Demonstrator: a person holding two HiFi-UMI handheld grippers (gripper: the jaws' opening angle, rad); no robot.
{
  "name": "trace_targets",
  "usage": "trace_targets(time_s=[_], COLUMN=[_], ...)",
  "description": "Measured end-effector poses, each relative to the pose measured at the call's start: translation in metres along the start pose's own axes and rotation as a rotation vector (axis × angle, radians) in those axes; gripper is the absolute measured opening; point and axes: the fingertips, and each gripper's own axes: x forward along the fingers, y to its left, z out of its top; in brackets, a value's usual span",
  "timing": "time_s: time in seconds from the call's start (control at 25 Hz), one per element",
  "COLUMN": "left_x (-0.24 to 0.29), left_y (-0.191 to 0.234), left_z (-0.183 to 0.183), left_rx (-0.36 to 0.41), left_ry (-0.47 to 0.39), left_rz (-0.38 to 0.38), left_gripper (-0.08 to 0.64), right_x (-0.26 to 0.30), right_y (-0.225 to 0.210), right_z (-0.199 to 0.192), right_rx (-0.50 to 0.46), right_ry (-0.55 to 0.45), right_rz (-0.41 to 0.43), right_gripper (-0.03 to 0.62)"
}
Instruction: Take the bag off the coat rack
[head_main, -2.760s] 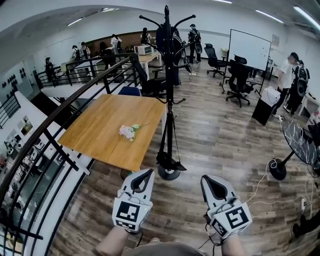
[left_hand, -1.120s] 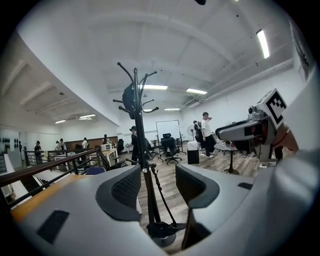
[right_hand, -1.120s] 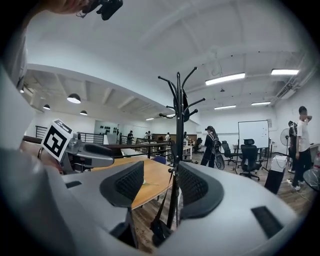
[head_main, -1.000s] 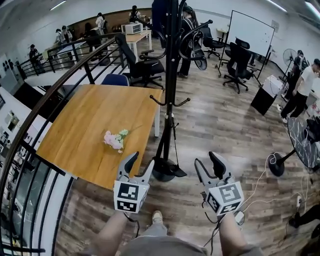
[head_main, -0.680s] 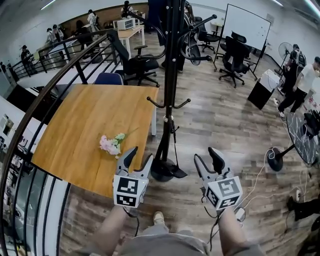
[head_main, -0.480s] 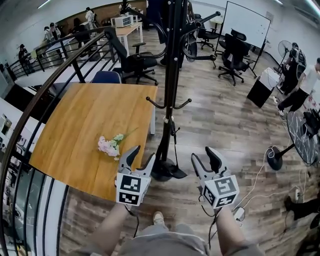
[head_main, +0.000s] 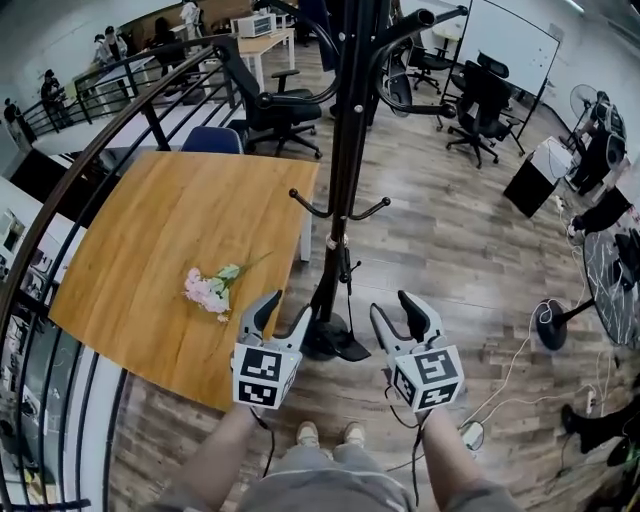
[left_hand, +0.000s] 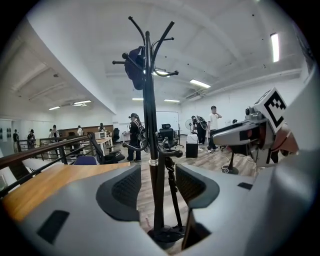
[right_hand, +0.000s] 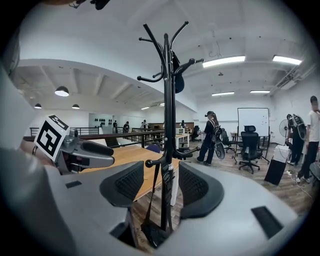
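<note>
The left hand-held gripper (head_main: 281, 311) and right hand-held gripper (head_main: 396, 311) are both gaping wide, gripping nothing; the black bag (head_main: 352, 346) is hanging by its strap low on the coat rack (head_main: 346, 170), just ahead.

Table (head_main: 150, 230) left of coat rack (head_main: 345, 180), flowers (head_main: 207, 290) on table

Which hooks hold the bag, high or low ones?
High: the dark bag hangs near the top of the coat rack; the low hooks are bare.
</note>
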Motion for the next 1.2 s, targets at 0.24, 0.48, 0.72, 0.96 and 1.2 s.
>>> trace_targets(time_s=[0.24, 0.48, 0.72, 0.96, 1.2], left_x=[0.026, 0.065, 0.104, 0.141, 0.162], left_y=[-0.007, -0.001, -0.006, -0.001, -0.003], left_z=[-0.026, -0.042, -0.072, -0.1, -0.116], left_rx=[0.022, -0.023, 0.055, 0.017, -0.002], left_ry=[-0.011, 0.014, 0.069, 0.092, 0.045], left_rz=[0.021, 0.027, 0.025, 0.005, -0.019], left_gripper=[0.233, 0.233, 0.233, 0.233, 0.231], right_x=[0.03, 0.074, 0.112, 0.146, 0.169], right_y=[-0.004, -0.003, -0.006, -0.009, -0.019], right_z=[-0.033, -0.048, -0.083, -0.107, -0.127], right_rx=[0.042, 0.084, 0.051, 0.001, -0.007], right_ry=[0.007, 0.026, 0.061, 0.076, 0.058], right_rz=[0.049, 0.091, 0.09, 0.076, 0.04], right_gripper=[0.215, 0.215, 0.215, 0.215, 0.214])
